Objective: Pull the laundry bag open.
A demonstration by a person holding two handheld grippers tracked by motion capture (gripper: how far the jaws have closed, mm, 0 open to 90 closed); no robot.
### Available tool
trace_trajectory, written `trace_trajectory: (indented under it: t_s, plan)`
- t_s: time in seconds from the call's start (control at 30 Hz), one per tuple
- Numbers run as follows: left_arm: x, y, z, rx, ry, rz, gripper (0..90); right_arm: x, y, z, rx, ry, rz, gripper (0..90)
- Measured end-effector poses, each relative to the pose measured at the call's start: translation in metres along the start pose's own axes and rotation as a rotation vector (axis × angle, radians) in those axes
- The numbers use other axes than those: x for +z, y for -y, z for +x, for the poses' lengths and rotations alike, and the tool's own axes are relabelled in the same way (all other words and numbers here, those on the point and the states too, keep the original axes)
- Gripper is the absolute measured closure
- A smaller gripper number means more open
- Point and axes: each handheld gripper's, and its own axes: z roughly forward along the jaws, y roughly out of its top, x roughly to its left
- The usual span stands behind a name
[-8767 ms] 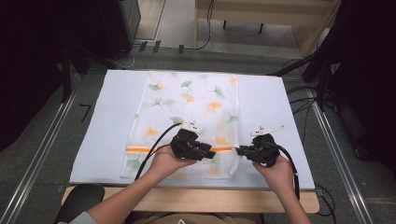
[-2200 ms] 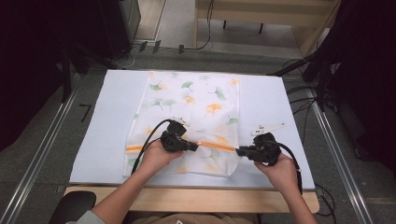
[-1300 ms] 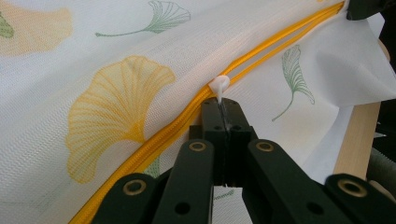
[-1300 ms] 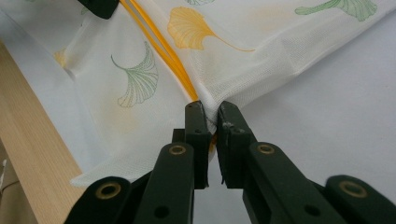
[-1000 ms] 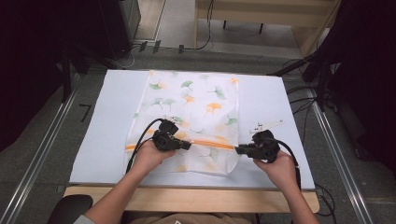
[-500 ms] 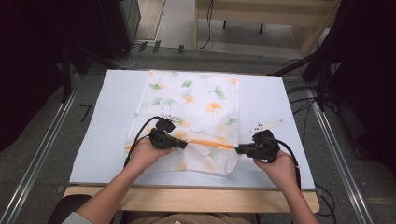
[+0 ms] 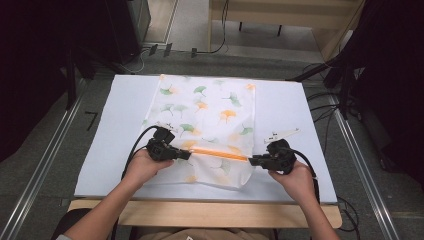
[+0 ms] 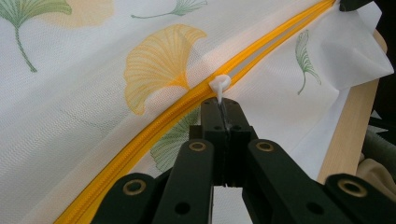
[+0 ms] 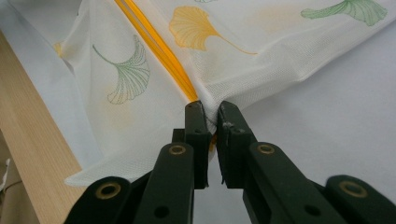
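Observation:
A white mesh bag (image 7: 210,107) printed with ginkgo leaves lies flat on the table, and an orange zipper (image 7: 217,154) runs across its near part. My left gripper (image 7: 187,154) is shut on the white zipper pull (image 8: 219,86), toward the zipper's left part. In the left gripper view the left gripper (image 8: 223,106) has its jaws pressed together on the pull's tab, and the two zipper tapes lie apart beyond it. My right gripper (image 7: 251,160) is shut on the bag's cloth at the zipper's right end. The right gripper (image 9: 211,113) pinches the mesh beside the zipper (image 9: 156,44).
The bag rests on a white mat (image 7: 300,110) that covers the table. A wooden front edge (image 7: 200,212) runs close to the hands. Metal rails (image 7: 45,165) flank the table, and cables (image 7: 330,107) trail on the floor at the right.
My left gripper has slid left along the zipper with the pull in it, and more orange zipper now shows between the grippers. The right gripper has held its place on the bag's end.

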Motion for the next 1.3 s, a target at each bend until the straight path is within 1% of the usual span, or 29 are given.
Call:
trace_trajectory:
  t_s: [0.33, 0.5, 0.63, 0.73, 0.77, 0.8, 0.83, 0.87, 0.9, 0.97, 1.03, 1.07, 1.1, 1.13, 1.2, 1.27, 1.3]
  plan:
    - [0.006, -0.001, -0.001, 0.005, 0.002, 0.012, 90.0, -0.002, 0.002, -0.004, 0.004, 0.006, -0.003, 85.6]
    - [0.006, -0.001, 0.0, -0.001, 0.005, 0.011, 90.0, -0.002, 0.002, -0.004, 0.003, 0.007, -0.004, 85.5]
    - [0.006, -0.001, 0.001, 0.003, 0.009, 0.019, 90.0, -0.001, 0.002, -0.004, 0.003, 0.007, -0.005, 85.5]
    - [0.007, -0.001, 0.001, -0.002, 0.004, 0.021, 90.0, -0.002, 0.002, -0.004, 0.002, 0.007, -0.006, 85.5]
    - [0.007, 0.0, 0.002, 0.002, -0.006, 0.026, 90.0, -0.002, 0.002, -0.004, 0.002, 0.007, -0.006, 85.5]
    - [0.007, 0.0, 0.002, -0.006, -0.01, 0.027, 90.0, -0.002, 0.002, -0.004, 0.003, 0.007, -0.006, 85.6]
    - [0.006, 0.0, 0.004, -0.011, -0.01, 0.032, 90.0, -0.002, 0.002, -0.004, 0.004, 0.007, -0.006, 85.5]
    - [0.005, 0.001, 0.006, -0.007, -0.016, 0.035, 90.0, -0.002, 0.002, -0.004, 0.004, 0.005, -0.007, 85.5]
    - [0.003, 0.002, 0.007, -0.014, -0.019, 0.032, 90.0, -0.002, 0.002, -0.004, 0.003, 0.006, -0.009, 85.5]
    - [-0.002, 0.004, 0.011, -0.012, -0.026, 0.036, 90.0, -0.003, 0.002, -0.005, 0.006, 0.009, -0.007, 85.5]
    - [-0.007, 0.008, 0.015, -0.023, -0.026, 0.037, 90.0, -0.004, 0.003, -0.006, 0.008, 0.013, -0.006, 85.5]
    - [-0.011, 0.011, 0.018, -0.022, -0.015, 0.039, 90.0, -0.004, 0.003, -0.006, 0.008, 0.011, -0.008, 85.5]
    - [-0.014, 0.013, 0.02, -0.03, -0.007, 0.036, 90.0, -0.004, 0.003, -0.006, 0.008, 0.013, -0.008, 85.5]
    - [-0.016, 0.015, 0.022, -0.033, -0.011, 0.037, 90.0, -0.004, 0.003, -0.006, 0.008, 0.012, -0.008, 85.5]
    - [-0.018, 0.016, 0.022, -0.031, -0.012, 0.036, 90.0, -0.003, 0.003, -0.006, 0.007, 0.013, -0.007, 85.4]
    - [-0.017, 0.015, 0.02, -0.02, -0.016, 0.034, 90.0, -0.003, 0.003, -0.006, 0.008, 0.016, -0.001, 85.5]
    - [-0.017, 0.015, 0.019, -0.027, -0.018, 0.032, 90.0, -0.003, 0.003, -0.007, 0.008, 0.019, -0.001, 85.5]
